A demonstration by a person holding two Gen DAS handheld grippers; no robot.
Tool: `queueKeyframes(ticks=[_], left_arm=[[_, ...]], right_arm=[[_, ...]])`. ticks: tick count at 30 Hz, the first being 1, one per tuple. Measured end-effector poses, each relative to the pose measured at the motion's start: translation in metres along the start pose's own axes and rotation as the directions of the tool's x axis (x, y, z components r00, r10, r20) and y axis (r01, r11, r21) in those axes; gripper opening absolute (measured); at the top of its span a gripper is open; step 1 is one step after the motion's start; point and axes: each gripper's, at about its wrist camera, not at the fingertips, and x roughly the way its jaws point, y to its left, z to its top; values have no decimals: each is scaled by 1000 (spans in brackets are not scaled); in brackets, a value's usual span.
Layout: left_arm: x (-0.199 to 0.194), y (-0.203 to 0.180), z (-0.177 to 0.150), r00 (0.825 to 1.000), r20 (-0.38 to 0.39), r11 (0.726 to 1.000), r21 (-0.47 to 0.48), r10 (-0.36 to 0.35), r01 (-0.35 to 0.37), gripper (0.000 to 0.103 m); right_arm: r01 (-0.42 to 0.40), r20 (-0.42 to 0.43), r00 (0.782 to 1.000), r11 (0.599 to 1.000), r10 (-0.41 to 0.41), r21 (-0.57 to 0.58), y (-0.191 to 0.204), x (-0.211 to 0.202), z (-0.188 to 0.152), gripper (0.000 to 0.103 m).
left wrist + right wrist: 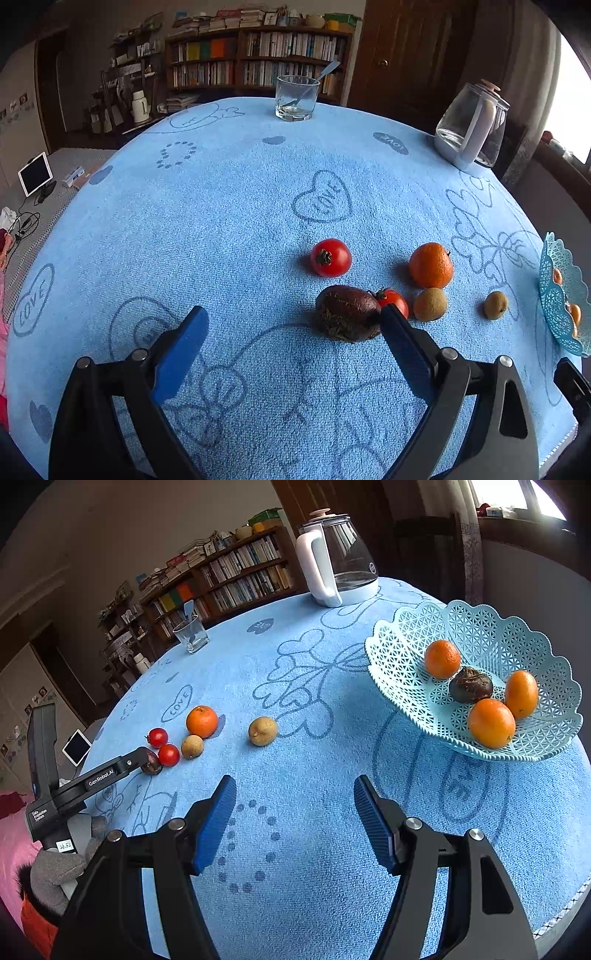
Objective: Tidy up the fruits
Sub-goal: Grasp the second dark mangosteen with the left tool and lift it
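Observation:
A dark purple fruit lies on the blue cloth, touching the right finger of my open left gripper. Around it lie two tomatoes, an orange and two small brown fruits. The same group shows in the right wrist view: dark fruit, tomatoes, orange, brown fruits. A light blue basket holds three oranges and a dark fruit. My right gripper is open and empty above the cloth.
A glass with a spoon stands at the table's far edge. A glass kettle with a white handle stands at the far right. The basket's rim shows at the right edge of the left wrist view. A bookshelf stands behind.

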Motion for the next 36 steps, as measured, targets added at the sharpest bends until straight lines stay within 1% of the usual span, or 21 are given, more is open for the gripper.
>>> queueKeyframes(ticks=[14,20,27,28,29,31,33,35,36], left_arm=[[-14,14,-17,999,-20,999,20,40,-39,93],[-17,5,-19,1000,-12,998,51,23,-23,93],[-7,-6,-18,1000,-17,996,85,24,-23,93],[-5,-7,-17,1000,-20,996,88,23,-21,86],[-3,-8,-15,999,-27,996,91,22,-19,82],[2,-10,-14,999,-41,996,93,21,-17,71],[7,-11,-14,998,-54,995,96,16,-11,64],[9,-13,-16,998,-53,995,102,15,-10,62],[9,-14,-17,999,-51,994,105,12,-7,59]], right_arm=[[-9,-6,1000,1000,9,-9,4,0,-2,68],[-12,-8,1000,1000,12,-15,6,0,-3,68],[-11,-14,1000,1000,11,-12,5,2,-4,68],[-11,-16,1000,1000,11,-12,5,2,-4,68],[-10,-18,1000,1000,10,-12,6,3,-5,68],[-10,-22,1000,1000,10,-12,5,4,-5,68],[-8,-23,1000,1000,8,-13,5,4,-5,68],[-6,-25,1000,1000,6,-11,4,5,-6,68],[-5,-27,1000,1000,4,-10,4,6,-6,68]])
